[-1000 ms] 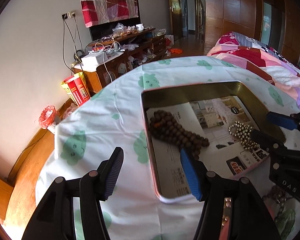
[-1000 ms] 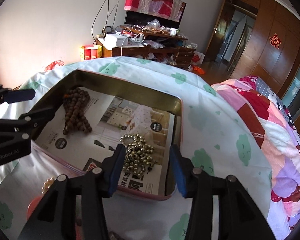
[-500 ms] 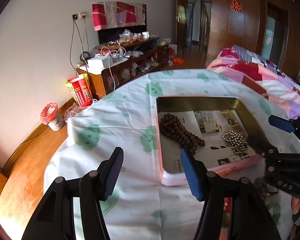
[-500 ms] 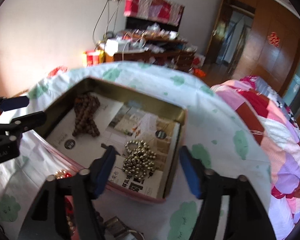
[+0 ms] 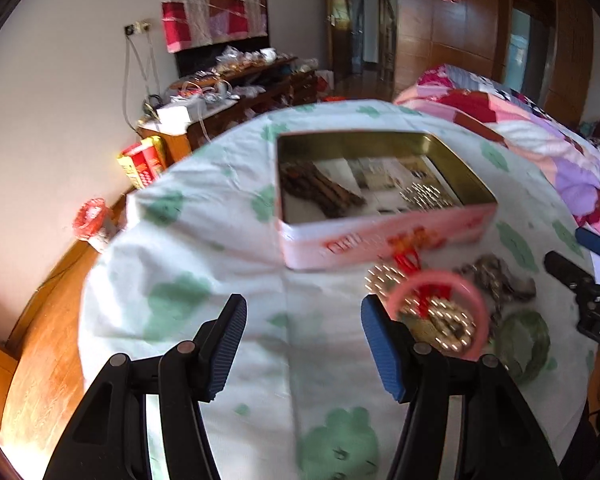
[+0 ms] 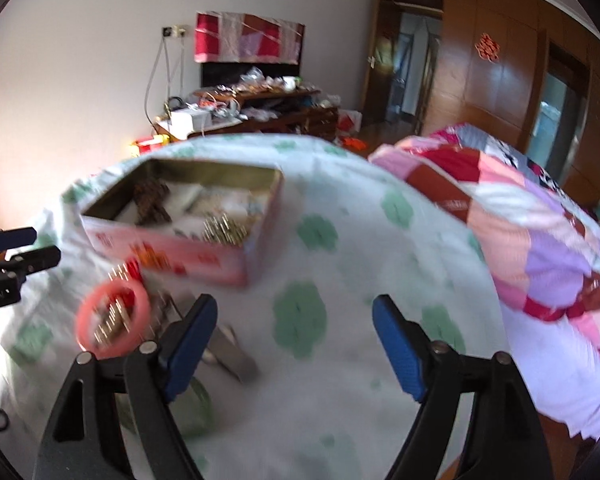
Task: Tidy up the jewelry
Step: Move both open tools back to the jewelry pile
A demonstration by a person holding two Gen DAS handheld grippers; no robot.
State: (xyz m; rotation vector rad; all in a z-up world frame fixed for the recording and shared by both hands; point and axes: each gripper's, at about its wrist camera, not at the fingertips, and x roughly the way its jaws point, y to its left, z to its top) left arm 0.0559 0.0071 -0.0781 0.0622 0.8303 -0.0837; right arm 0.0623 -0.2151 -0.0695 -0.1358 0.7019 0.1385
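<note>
Pink bangle (image 6: 112, 316) on the cloth-covered bench (image 6: 340, 360), near side of the tin (image 6: 220, 268), just left of the right gripper (image 6: 292, 344), jaws just opened wide, empty. Nearer than left gripper (image 5: 302, 346), likewise wide, empty.

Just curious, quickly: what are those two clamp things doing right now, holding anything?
Left gripper: open, holding nothing.
Right gripper: open, jaws have just been opening, nothing between them.

Left gripper (image 5: 302, 346), right gripper (image 6: 294, 346): black angular linkage arms, silver pivot screws, ribbed blue pads on jaws.
</note>
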